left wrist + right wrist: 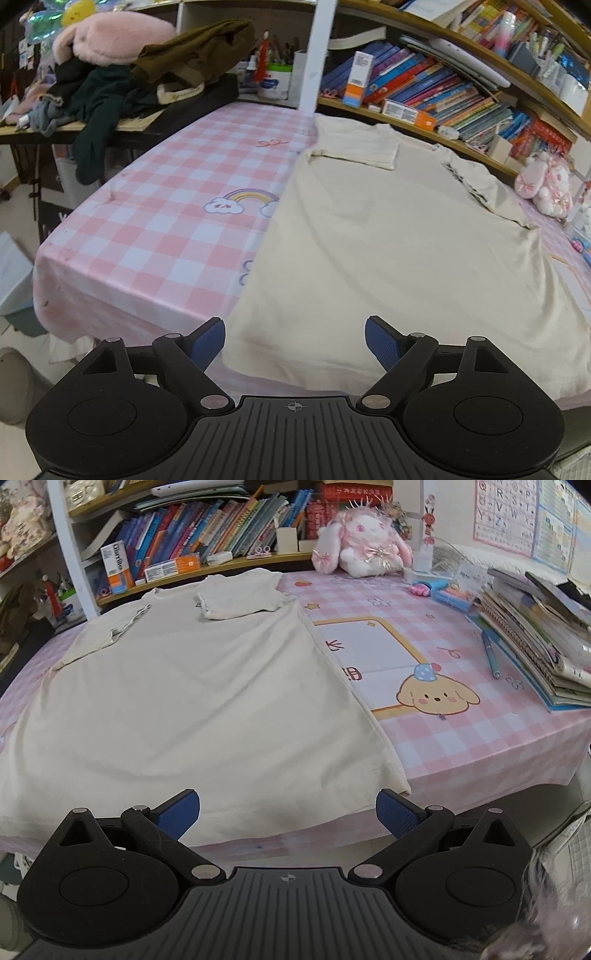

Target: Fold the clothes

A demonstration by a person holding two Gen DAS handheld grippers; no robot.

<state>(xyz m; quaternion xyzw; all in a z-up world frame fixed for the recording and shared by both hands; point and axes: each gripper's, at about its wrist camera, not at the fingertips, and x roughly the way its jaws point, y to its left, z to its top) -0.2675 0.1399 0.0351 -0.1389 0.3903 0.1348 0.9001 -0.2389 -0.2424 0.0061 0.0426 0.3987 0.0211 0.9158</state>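
Cream T-shirt (pixel 388 240) lies spread flat on the pink checked tablecloth (pixel 147 229), hem toward the near table edge, neck end toward the bookshelf (pixel 443 99). Both short sleeves are already turned in over the body: one sleeve (pixel 354 147) lies square across the chest, the other (pixel 484 184) along the opposite side. Cloth looks thin, light and limp, with soft ripples across the body; likely to sag and drag when lifted, and to slide easily on the smooth table cover. No stiffness to rely on, so a one-point pinch would probably bunch it. Best hold, by my reading: the two hem corners, one per tool, pinching both layers just inside the hem so the edge stays straight when carried toward the collar. Left gripper (pixel 295 343) hangs over the near hem by the shirt's left side edge, angled down at the table, blue pads (pixel 208 343) spread wide, nothing between them, no contact with cloth. Right gripper (pixel 288 818) sits likewise over the hem near the right corner (pixel 399 786), tilted downward, jaws wide apart and empty. Beyond the shirt: a plush rabbit (pixel 365 542), stacked books (pixel 535 642) and a pen (pixel 491 657) to the right, well clear of the fold path; a heap of dark clothes (pixel 122 81) on a side table to the left.
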